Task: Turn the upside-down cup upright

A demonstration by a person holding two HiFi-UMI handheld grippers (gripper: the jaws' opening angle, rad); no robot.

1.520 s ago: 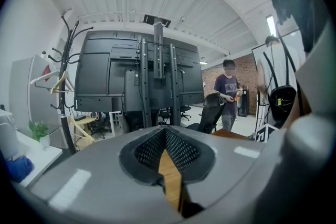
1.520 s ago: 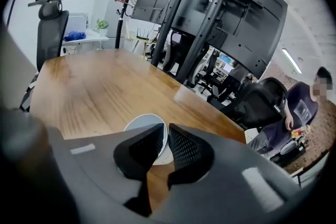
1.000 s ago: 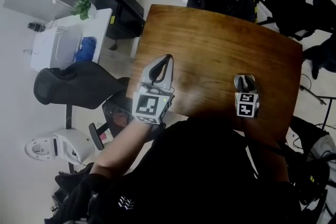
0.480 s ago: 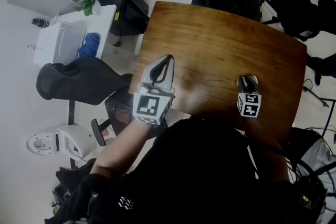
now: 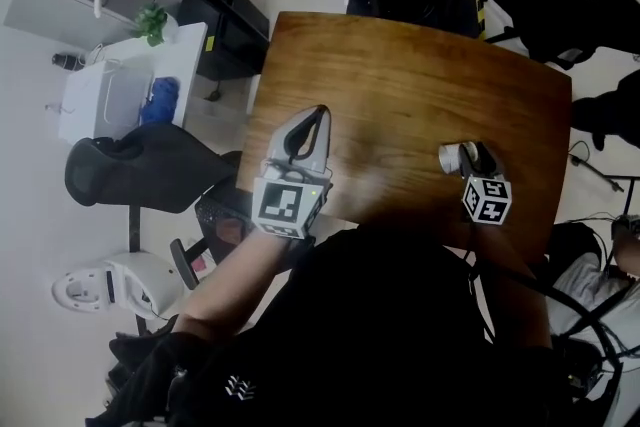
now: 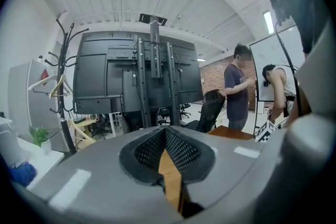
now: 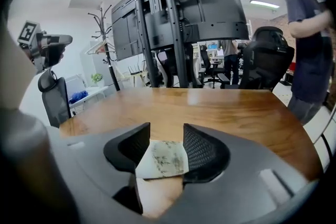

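Note:
A small white paper cup [image 5: 451, 157] with a faint grey pattern stands on the wooden table [image 5: 400, 75] near its right edge. My right gripper [image 5: 470, 158] is right beside it. In the right gripper view the cup [image 7: 164, 159] sits between the two black pads, and the jaws are opening, with a gap at the left pad [image 7: 131, 147]. I cannot tell which end of the cup is up. My left gripper [image 5: 318, 115] rests shut over the table's left side. Its fingertips [image 6: 166, 131] meet with nothing between them.
A black screen stand [image 7: 178, 23] rises beyond the far table edge, with a coat rack [image 6: 63, 81] to its left. A black office chair [image 5: 140, 160] and a white side table [image 5: 130, 80] stand left of the table. People [image 6: 239, 86] stand at the right.
My right gripper has rolled and shifted slightly right, and its jaws have spread. The cup now shows at the left of its fingers. My left gripper has stayed put.

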